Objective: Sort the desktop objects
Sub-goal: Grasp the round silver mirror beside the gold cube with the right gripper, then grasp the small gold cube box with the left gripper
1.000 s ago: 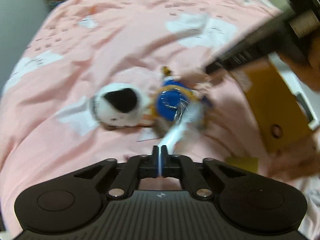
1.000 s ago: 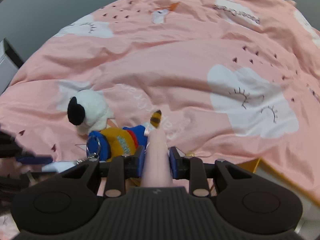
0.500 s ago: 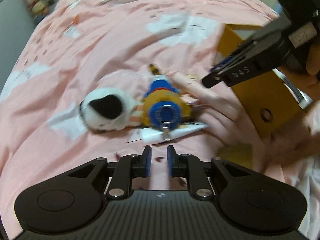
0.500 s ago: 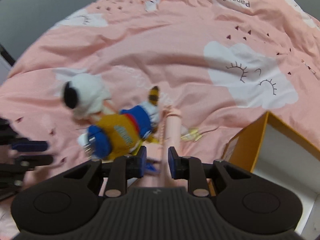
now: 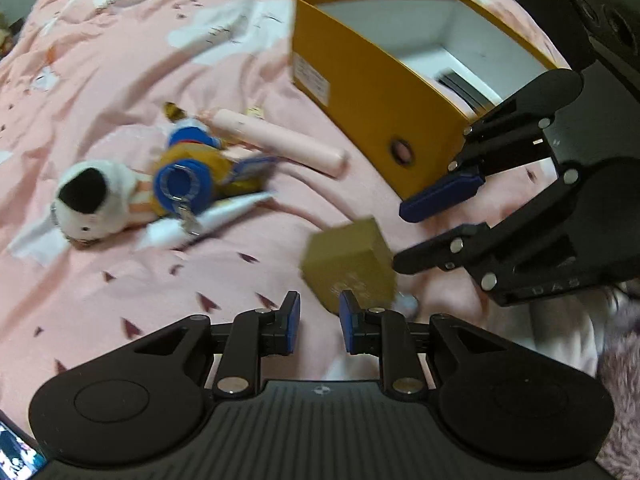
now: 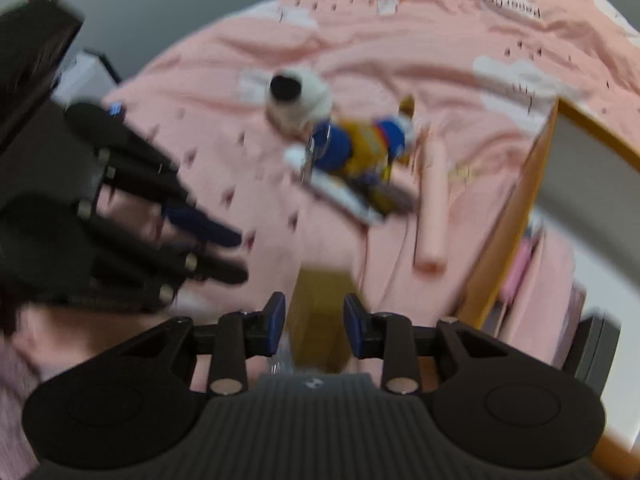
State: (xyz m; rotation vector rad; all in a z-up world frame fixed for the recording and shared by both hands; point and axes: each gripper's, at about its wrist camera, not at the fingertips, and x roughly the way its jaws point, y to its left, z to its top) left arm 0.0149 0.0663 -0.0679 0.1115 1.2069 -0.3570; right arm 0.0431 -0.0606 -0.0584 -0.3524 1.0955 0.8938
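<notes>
Currently noted: left tongs (image 5: 319,317) parted narrowly, having just been opening, nothing between the pads. Right tongs (image 6: 314,324) set wider, likewise just been opening — small tan box (image 5: 351,261) beneath and between the pads in the right wrist view, contact not determinable through blur. Same box lying on the pink bedsheet (image 5: 120,80), just beside the left tongs' right pad. Plush toy (image 5: 136,188) lying flat on the sheet further back, white tube (image 5: 208,220) partly under it, pink cylindrical case (image 5: 280,142) just beside it. Open yellow box (image 5: 372,108) — white inside — standing beyond the case, a dark flat item inside, unidentifiable.
</notes>
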